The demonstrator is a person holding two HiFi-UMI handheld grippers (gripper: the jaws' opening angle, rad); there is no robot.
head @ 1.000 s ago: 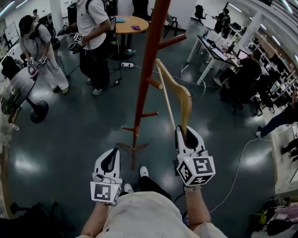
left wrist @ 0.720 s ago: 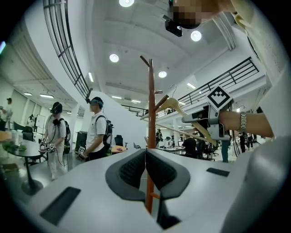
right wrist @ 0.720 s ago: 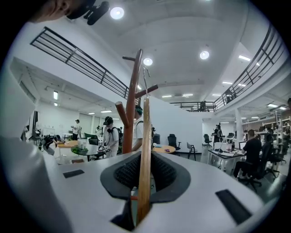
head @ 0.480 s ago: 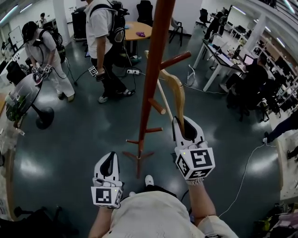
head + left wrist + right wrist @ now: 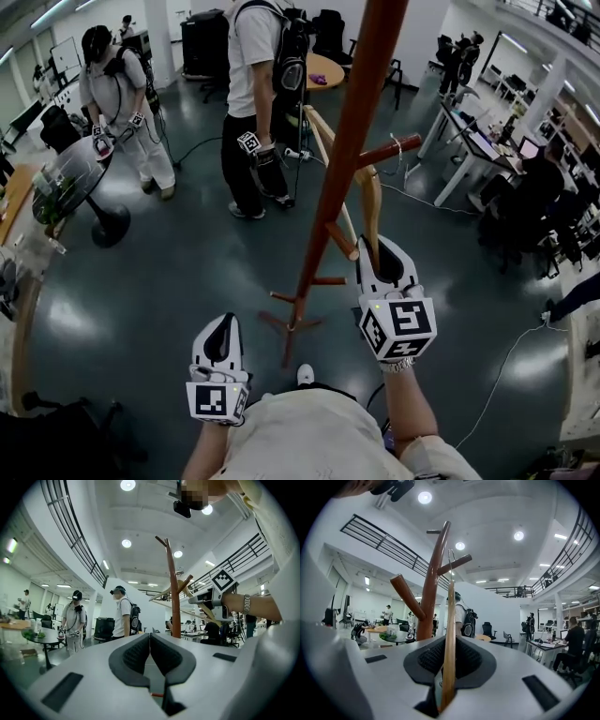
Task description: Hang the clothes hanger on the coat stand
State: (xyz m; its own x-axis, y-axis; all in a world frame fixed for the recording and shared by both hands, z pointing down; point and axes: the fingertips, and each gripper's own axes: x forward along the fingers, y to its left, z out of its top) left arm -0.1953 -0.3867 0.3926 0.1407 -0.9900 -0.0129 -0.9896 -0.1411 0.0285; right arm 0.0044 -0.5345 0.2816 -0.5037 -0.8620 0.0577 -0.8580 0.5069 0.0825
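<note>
The brown wooden coat stand (image 5: 349, 141) rises in front of me, with short pegs (image 5: 391, 150) jutting from its pole. My right gripper (image 5: 382, 258) is shut on the lower end of a light wooden clothes hanger (image 5: 368, 192), which stands up just right of the pole near a peg. In the right gripper view the hanger (image 5: 449, 639) runs up between the jaws, its metal hook (image 5: 451, 555) close to an upper peg (image 5: 454, 564) of the stand (image 5: 432, 588). My left gripper (image 5: 221, 336) is shut and empty, held low to the left of the stand's base (image 5: 293, 323).
Two people (image 5: 258, 84) with grippers stand behind the stand on the dark floor. A round glass table (image 5: 70, 178) is at the left, a wooden round table (image 5: 323, 70) at the back, desks and seated people (image 5: 544, 187) at the right. A cable (image 5: 506, 361) lies on the floor at the right.
My view and both grippers have come closer to the stand. The right gripper has carried the hanger up beside the pole towards a peg. One person has walked to the right behind the stand.
</note>
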